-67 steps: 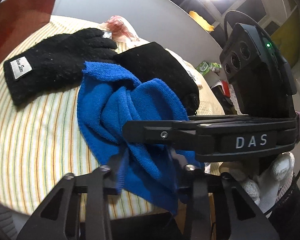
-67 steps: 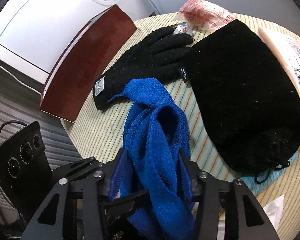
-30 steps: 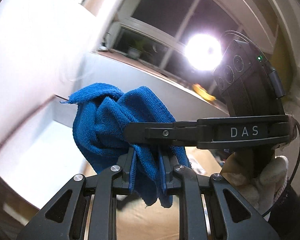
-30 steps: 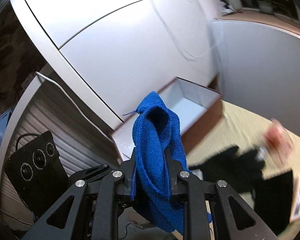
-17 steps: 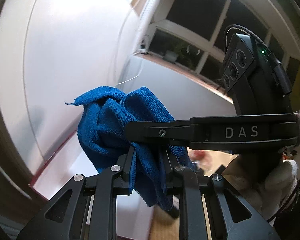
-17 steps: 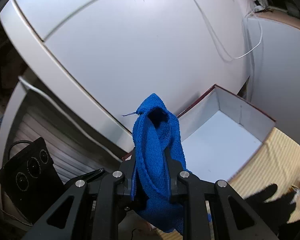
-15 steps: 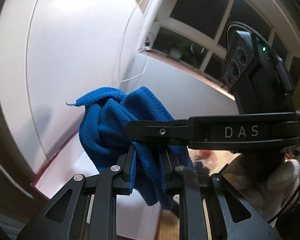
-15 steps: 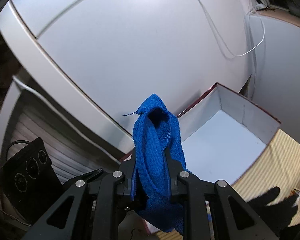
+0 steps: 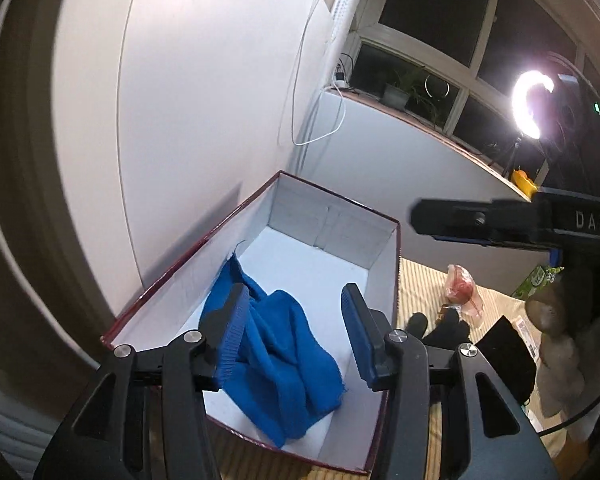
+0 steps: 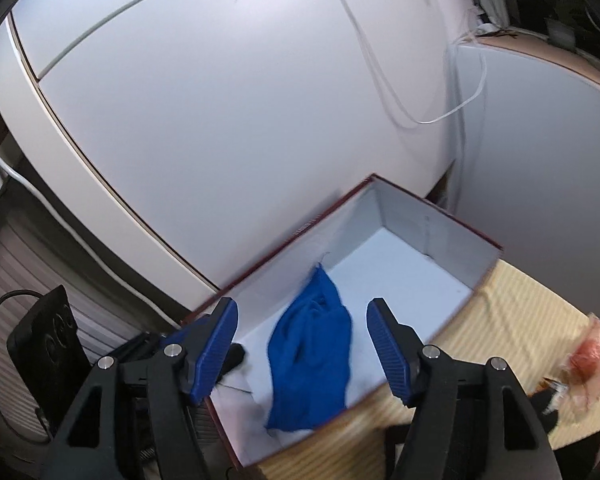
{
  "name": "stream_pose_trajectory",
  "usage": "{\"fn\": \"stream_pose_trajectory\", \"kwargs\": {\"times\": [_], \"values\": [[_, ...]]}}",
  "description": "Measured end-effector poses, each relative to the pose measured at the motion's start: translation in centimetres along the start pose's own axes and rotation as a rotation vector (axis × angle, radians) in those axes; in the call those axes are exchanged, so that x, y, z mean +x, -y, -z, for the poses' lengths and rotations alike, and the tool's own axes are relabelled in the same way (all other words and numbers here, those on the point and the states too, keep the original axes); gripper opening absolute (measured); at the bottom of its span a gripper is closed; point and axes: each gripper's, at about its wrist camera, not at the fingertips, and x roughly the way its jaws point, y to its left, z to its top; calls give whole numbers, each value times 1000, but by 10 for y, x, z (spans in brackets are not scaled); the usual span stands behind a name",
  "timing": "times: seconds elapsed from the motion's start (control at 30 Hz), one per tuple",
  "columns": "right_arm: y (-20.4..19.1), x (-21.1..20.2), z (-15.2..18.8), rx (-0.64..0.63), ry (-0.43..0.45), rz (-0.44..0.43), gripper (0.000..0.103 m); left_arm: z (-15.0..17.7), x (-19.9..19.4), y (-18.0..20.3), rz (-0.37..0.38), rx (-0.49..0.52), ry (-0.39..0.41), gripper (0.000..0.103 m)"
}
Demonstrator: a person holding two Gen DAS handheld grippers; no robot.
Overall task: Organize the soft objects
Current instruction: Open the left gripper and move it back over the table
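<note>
The blue towel [image 9: 278,354], clamped in both grippers half a second ago, has been let go and is now seen below and beyond the jaws, inside the white-lined box [image 9: 374,276]. The left gripper [image 9: 292,336] and right gripper [image 10: 302,346] are opening, jaws apart, nothing pressed between the pads.

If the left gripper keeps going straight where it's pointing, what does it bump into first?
Most likely the blue towel lying in the open box. The left gripper, its jaws opening, points down at it, though depth is hard to judge.
</note>
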Motion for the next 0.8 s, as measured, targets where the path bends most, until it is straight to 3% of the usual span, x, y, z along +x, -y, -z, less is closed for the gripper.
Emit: {"fn": "stream_pose_trajectory", "kwargs": {"times": [0.27,0.63,0.73,0.8], "values": [[37,-64,39,-6,42,98,64,10,-19,33,85,26,16,47],[116,-167,106,99,154,212,64,45,-16,105,258,98,-66,47],[136,-177,123,127,140,236,76,54,-9,120,293,111,-104,47],[148,-180,134,128,125,266,76,61,-3,131,314,124,-134,47]]}}
